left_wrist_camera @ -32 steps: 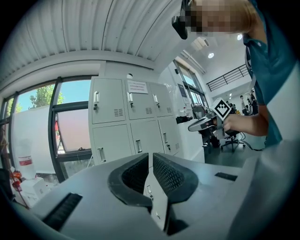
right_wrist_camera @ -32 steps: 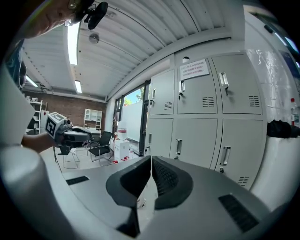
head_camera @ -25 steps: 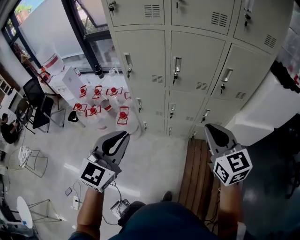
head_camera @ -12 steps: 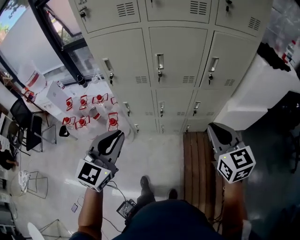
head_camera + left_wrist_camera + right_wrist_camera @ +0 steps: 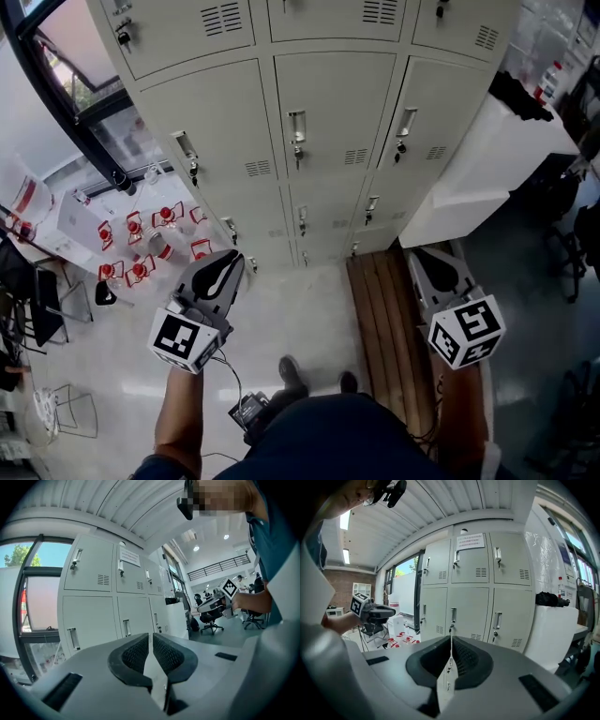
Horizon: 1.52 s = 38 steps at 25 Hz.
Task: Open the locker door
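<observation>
A pale, glossy floor is seen from steeply above. A bank of grey lockers stands on it at the far side. At the right, a slatted wooden bench runs out from their foot. At the left, below the window, clear jugs with red caps are clustered. A small black box lies beside the person's shoes.

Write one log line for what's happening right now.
lockers: doors shut, untouched | left gripper: jaws shut, empty | right gripper: jaws shut, empty
</observation>
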Motion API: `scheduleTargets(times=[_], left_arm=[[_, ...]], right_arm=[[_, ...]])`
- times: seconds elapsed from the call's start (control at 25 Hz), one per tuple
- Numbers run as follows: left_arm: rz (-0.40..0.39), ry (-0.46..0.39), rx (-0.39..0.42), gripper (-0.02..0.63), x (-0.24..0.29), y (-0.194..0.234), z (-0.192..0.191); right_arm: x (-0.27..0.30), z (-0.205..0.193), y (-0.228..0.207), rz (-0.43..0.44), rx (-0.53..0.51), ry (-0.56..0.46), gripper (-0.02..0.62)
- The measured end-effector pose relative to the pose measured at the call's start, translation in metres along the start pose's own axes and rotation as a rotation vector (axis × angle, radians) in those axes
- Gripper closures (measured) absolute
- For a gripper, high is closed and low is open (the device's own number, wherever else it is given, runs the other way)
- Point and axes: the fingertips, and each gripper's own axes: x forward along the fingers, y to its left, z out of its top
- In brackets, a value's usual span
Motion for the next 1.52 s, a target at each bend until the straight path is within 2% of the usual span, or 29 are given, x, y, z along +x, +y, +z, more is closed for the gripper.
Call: scheduleTargets(times=[0.4,1.0,1.24,1.52], left_arm=[[-0.055,-0.030,-0.006,0.563,0.000,0.041,-0.010],[-0.097,-0.074,-0.015,0.563,-0.018,0.102,-0.018],[-0.100,-0.068,-0.027,0.563,-0.016,0.116,-0.026],[-0.018,-0.050,-0.037,0.563,-0.018,0.138,-0.029]], right_arm=[[0.017,0.009,0.025,-0.074,-0.002,0.014,0.558],[0.034,0.033,0.066,-0.163,-0.025,0.016,0.557],[0.048,0.043,0.065,-0.159,-0.040,0.026,0.557],[0.097,0.058,0.053,-0.094,-0.057,-0.001,0.557]])
